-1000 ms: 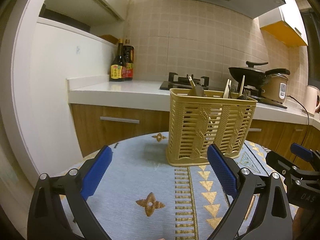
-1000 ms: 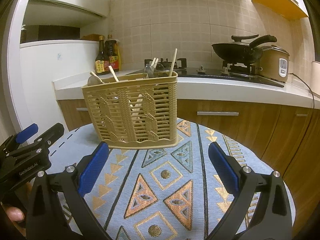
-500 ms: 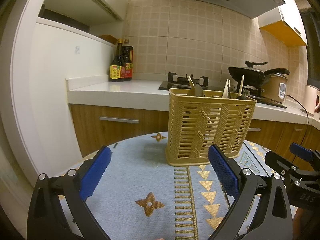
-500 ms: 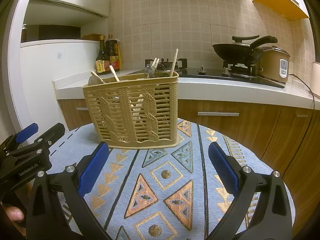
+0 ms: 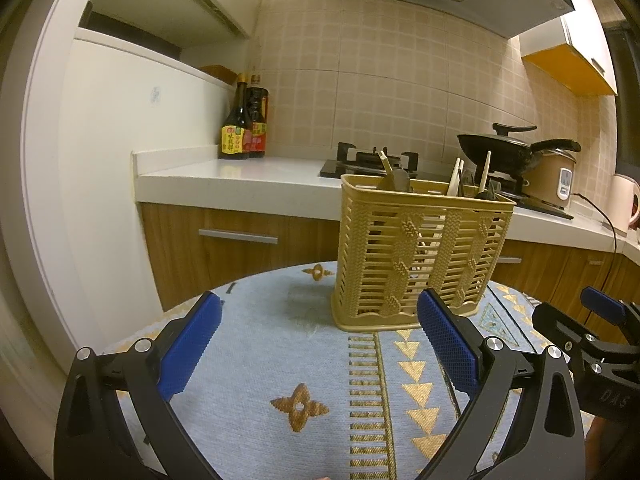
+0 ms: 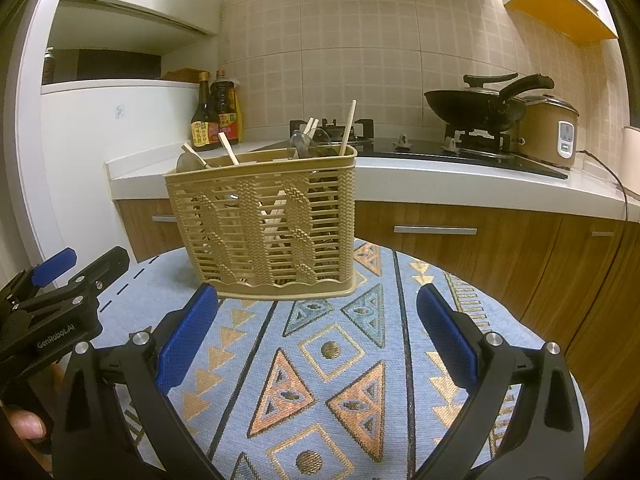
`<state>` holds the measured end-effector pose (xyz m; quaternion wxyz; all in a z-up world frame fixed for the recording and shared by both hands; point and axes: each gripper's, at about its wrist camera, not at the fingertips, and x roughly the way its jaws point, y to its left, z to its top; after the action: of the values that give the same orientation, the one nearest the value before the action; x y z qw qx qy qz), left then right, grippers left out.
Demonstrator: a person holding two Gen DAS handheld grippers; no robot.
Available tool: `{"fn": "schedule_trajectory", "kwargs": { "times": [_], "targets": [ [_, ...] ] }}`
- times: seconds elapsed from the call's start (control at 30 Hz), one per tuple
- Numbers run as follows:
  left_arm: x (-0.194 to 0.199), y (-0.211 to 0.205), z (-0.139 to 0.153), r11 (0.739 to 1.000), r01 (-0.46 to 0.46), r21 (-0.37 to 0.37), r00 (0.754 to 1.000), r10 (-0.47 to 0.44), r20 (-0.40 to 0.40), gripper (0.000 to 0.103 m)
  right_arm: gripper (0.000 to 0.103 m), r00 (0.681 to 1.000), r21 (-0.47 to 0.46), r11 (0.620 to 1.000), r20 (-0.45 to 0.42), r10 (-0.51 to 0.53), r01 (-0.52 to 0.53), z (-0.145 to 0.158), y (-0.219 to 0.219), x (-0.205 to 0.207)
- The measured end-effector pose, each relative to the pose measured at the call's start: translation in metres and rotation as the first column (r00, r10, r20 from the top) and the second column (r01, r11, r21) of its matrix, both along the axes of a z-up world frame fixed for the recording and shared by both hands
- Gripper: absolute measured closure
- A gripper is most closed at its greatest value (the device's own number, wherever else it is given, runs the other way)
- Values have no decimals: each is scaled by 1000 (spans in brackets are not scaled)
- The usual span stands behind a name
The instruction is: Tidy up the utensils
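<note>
Left gripper (image 5: 318,332) hangs spread wide and empty above the patterned tablecloth (image 5: 288,364); the tan utensil basket (image 5: 420,256) stands just ahead and rightward, chopsticks and spoons poking up inside. From the right wrist, the right gripper (image 6: 316,328) is likewise gaping and empty, basket (image 6: 264,224) ahead-left. No loose utensil shows, so sorting looks done: best pull both back level, clear of the basket rim.

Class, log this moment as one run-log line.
left gripper: open, empty | right gripper: open, empty | utensil basket: upright on tablecloth, holding utensils
</note>
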<state>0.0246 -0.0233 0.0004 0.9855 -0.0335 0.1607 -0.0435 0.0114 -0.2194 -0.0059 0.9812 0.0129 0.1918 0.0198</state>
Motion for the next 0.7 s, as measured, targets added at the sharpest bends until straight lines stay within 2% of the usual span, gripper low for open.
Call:
{"fn": "schedule_trajectory", "kwargs": {
  "times": [0.7],
  "targets": [
    [-9,-5,2,999,0,33,998,-2,55,8,8,994,-10,998,90,-66,67,6,-2,-12]
  ]
}}
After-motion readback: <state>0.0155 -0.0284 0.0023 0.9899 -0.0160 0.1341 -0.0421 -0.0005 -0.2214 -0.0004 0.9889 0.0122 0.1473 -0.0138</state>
